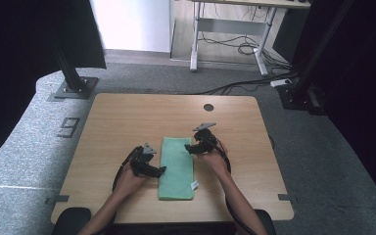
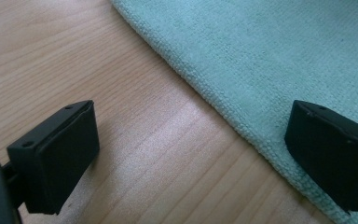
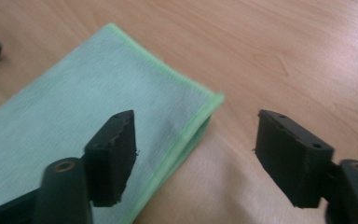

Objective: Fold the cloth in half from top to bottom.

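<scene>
A folded light-green cloth (image 1: 177, 169) lies lengthwise on the middle of the wooden table (image 1: 122, 122). My left gripper (image 1: 161, 170) sits at the cloth's left edge, open. In the left gripper view (image 2: 191, 154) one jaw is over bare wood and the other over the cloth (image 2: 261, 56), with the edge running between them. My right gripper (image 1: 189, 148) hovers at the cloth's far right corner, open. In the right gripper view (image 3: 196, 154) its jaws straddle that corner of the cloth (image 3: 74, 116) without pressing on it.
A small white tag (image 1: 194, 185) sticks out at the cloth's near right corner. A round cable hole (image 1: 208, 107) sits near the table's far edge. Black frame posts (image 1: 71, 73) stand behind the table, and a desk with cables (image 1: 235, 44) stands farther back.
</scene>
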